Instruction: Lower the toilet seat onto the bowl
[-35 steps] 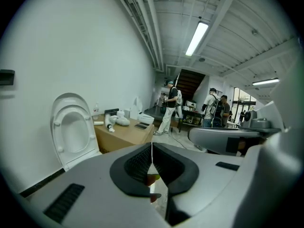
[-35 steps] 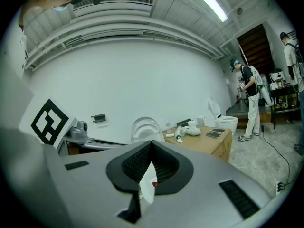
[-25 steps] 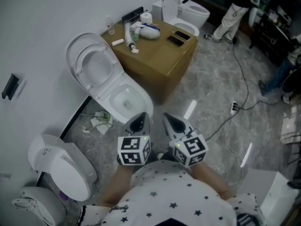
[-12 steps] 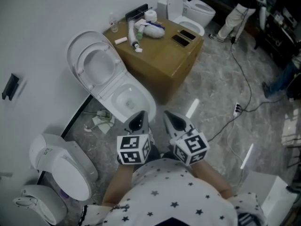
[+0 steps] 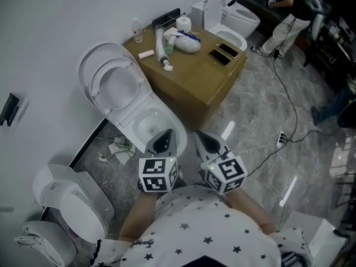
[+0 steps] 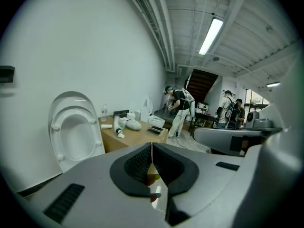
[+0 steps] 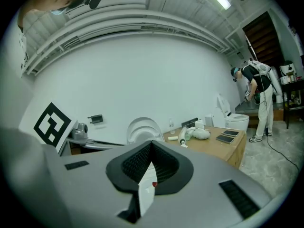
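A white toilet stands against the wall with its seat [image 5: 111,85] and lid tipped up and its bowl [image 5: 140,114] uncovered. In the head view my left gripper [image 5: 163,138] is shut and empty, its tip over the bowl's near rim. Beside it my right gripper [image 5: 203,140] is shut and empty too, just right of the bowl. The raised seat [image 6: 70,133] shows ahead and to the left of the shut left gripper [image 6: 152,147] in the left gripper view. In the right gripper view the seat [image 7: 144,129] sits straight behind the shut right gripper [image 7: 152,145].
A wooden cabinet [image 5: 203,85] right of the toilet carries a bottle, tubes and two phones. Another toilet [image 5: 236,18] stands behind it, and one more [image 5: 72,199] at the lower left. Crumpled paper [image 5: 118,147] and a cable [image 5: 281,135] lie on the floor. A person [image 5: 283,24] stands at the far right.
Both grippers have come closer to the toilet. The bowl's near rim, clear of the left gripper a second ago, now lies under its tip. The jaws stayed shut.
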`<state>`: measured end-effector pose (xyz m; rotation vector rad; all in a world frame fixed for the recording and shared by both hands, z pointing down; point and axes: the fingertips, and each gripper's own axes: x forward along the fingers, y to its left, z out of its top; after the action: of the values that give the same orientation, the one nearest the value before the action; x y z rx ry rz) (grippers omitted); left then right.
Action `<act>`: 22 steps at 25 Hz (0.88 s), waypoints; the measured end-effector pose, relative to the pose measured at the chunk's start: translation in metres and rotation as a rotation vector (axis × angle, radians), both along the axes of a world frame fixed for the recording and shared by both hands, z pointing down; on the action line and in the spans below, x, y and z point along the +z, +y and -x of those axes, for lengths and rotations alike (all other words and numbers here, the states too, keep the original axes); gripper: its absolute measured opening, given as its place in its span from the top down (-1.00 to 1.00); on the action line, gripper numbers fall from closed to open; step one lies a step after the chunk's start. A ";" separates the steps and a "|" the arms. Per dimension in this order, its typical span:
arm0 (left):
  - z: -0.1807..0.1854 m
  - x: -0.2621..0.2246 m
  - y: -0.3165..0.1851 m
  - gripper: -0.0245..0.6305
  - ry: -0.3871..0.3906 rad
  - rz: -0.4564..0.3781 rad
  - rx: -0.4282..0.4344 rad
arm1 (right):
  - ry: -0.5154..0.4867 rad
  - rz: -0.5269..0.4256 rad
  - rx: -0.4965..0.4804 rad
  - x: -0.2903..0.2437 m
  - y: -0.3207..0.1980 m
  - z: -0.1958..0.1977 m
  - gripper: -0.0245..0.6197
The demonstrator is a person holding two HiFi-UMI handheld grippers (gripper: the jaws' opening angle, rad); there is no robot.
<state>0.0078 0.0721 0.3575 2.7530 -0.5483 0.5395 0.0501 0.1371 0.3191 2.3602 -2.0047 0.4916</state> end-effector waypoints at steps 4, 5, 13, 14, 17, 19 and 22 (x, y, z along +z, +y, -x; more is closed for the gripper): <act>-0.012 -0.001 -0.027 0.91 -0.001 0.009 -0.011 | -0.001 0.001 -0.011 -0.002 -0.028 -0.012 0.91; -0.014 -0.001 -0.033 0.91 0.000 0.011 -0.014 | -0.001 0.001 -0.013 -0.002 -0.035 -0.015 0.91; -0.028 -0.004 -0.086 0.91 0.003 0.015 -0.024 | 0.003 -0.019 -0.037 -0.008 -0.090 -0.029 0.91; -0.029 -0.003 -0.093 0.91 0.004 0.015 -0.027 | 0.004 -0.019 -0.039 -0.008 -0.097 -0.030 0.91; -0.031 -0.002 -0.114 0.91 0.008 0.014 -0.038 | 0.007 -0.012 -0.043 -0.007 -0.117 -0.035 0.91; -0.032 -0.001 -0.126 0.91 0.009 0.015 -0.045 | 0.007 -0.007 -0.052 -0.005 -0.130 -0.036 0.91; -0.030 0.002 -0.146 0.91 0.004 0.017 -0.063 | 0.002 0.000 -0.077 -0.002 -0.152 -0.035 0.91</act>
<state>0.0381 -0.0743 0.3591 2.7104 -0.6249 0.5206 0.0848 -0.0150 0.3173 2.2726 -2.0848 0.4864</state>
